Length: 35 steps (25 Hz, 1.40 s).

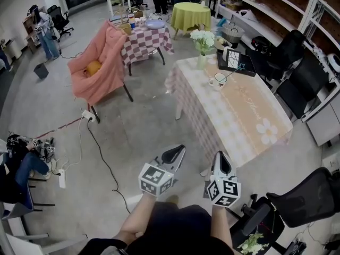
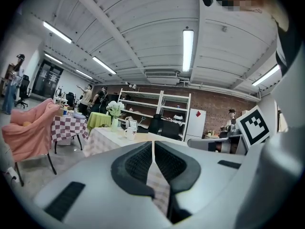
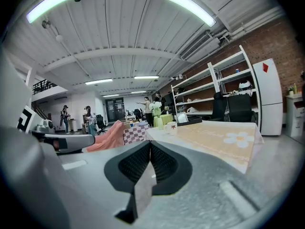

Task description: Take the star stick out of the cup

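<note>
A white cup (image 1: 217, 81) stands near the far end of the long table (image 1: 249, 116), which has a peach flower-print cloth. The thin star stick (image 1: 232, 73) leans out of the cup toward the upper right. Both grippers hover low in front of me, well short of the table. The left gripper (image 1: 179, 152) and the right gripper (image 1: 221, 160) are each shut with nothing between the pads. The cup (image 2: 129, 133) is small and distant above the closed jaws of the left gripper (image 2: 153, 151). In the right gripper view the cup (image 3: 170, 127) is also far beyond the right gripper (image 3: 150, 149).
A vase of white flowers (image 1: 202, 42) and a framed picture (image 1: 232, 59) stand behind the cup. A pink-draped chair (image 1: 100, 62), a checkered table (image 1: 144, 39) and a green round table (image 1: 190, 14) are further off. Black office chairs (image 1: 305, 198) crowd the right; a cable (image 1: 102, 155) crosses the floor.
</note>
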### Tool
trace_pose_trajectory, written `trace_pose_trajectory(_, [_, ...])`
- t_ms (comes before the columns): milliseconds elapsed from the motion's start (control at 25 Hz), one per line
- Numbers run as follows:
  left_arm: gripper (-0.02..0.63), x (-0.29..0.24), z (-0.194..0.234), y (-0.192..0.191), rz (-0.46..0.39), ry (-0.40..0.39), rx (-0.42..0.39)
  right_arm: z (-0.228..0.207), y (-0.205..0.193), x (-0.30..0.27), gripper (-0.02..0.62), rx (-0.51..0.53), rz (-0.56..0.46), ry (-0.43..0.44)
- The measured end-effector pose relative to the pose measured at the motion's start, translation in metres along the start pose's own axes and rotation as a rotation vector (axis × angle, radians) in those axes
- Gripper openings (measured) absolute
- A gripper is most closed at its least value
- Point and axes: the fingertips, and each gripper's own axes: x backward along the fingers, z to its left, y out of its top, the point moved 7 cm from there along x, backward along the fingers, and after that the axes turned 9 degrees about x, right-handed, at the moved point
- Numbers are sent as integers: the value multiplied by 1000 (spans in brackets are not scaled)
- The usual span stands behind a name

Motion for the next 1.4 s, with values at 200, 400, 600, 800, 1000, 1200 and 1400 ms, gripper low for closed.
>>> trace_pose_trajectory(200, [25, 6, 7, 1, -2, 13, 26, 11, -2, -1, 5, -17, 14, 19])
trace_pose_trajectory(400, [25, 14, 8, -5, 4, 31, 30, 11, -7, 6, 5, -53, 21, 24])
trace_pose_trajectory(600, [25, 21, 8, -11, 15, 46, 28, 12, -10, 7, 5, -69, 22, 26])
trace_pose_trajectory(800, [25, 24, 19, -7, 3, 85, 33, 16, -8, -3, 5, -64, 10, 40])
trace_pose_trajectory(1000, [25, 15, 26, 0, -17, 97, 33, 9, -1, -14, 5, -44, -35, 7])
trace_pose_trajectory(1200, [25, -7, 40, 2, -7, 105, 24, -2, -1, -42, 5, -60, -36, 4])
trace_pose_trajectory(1400, [25, -37, 53, 19, -13, 107, 13, -15, 14, -74, 5, -57, -45, 11])
